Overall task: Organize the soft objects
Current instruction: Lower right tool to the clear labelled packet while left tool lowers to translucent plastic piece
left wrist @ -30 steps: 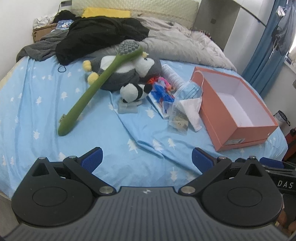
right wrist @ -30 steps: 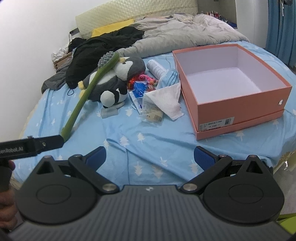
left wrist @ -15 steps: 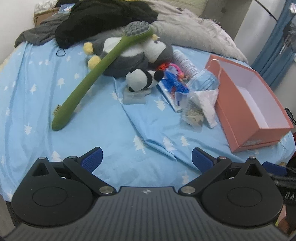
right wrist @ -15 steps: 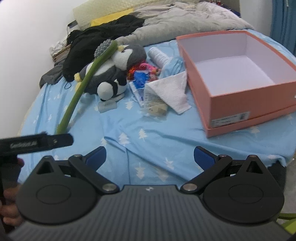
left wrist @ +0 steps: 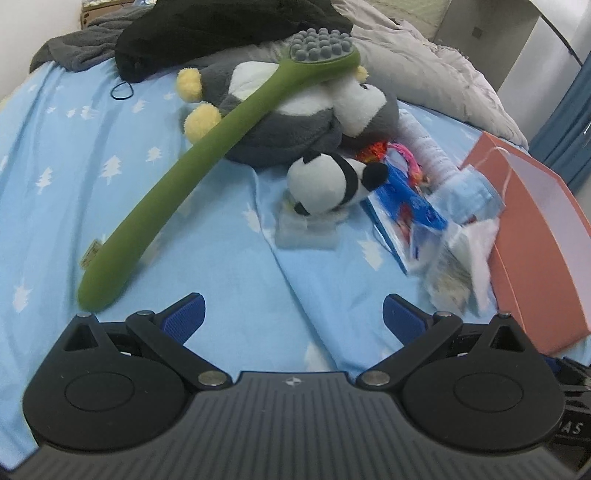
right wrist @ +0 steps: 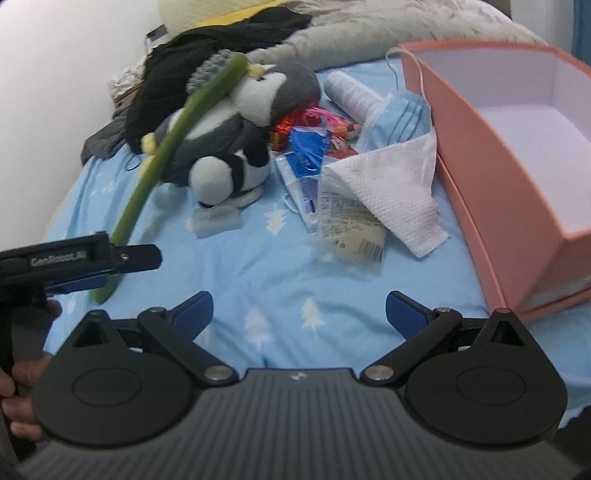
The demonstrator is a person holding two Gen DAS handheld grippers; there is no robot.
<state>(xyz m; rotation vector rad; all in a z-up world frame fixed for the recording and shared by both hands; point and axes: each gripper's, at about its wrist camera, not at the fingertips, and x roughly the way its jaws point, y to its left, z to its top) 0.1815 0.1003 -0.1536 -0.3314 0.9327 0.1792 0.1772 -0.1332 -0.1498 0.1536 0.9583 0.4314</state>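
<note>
A grey penguin plush (left wrist: 295, 125) (right wrist: 255, 110) lies on the blue bed sheet (left wrist: 74, 155). A small panda plush (left wrist: 328, 184) (right wrist: 225, 177) rests in front of it. A long green massage stick (left wrist: 184, 177) (right wrist: 162, 155) leans across the penguin. To the right stands an open pink box (left wrist: 535, 236) (right wrist: 509, 147), empty inside. My left gripper (left wrist: 293, 317) is open over bare sheet, short of the panda, and it shows at the left edge of the right wrist view (right wrist: 92, 258). My right gripper (right wrist: 299, 314) is open above the sheet, near the box.
Between plush toys and box lie a blue face mask (right wrist: 399, 118), a white paper towel (right wrist: 395, 192), snack packets (right wrist: 351, 225) and a white roll (right wrist: 351, 92). Black clothes (left wrist: 207, 29) and a grey duvet (left wrist: 424, 70) are piled at the back.
Both grippers have moved forward over the bed, so the plush toys and the box loom larger. Both stay open and hold nothing.
</note>
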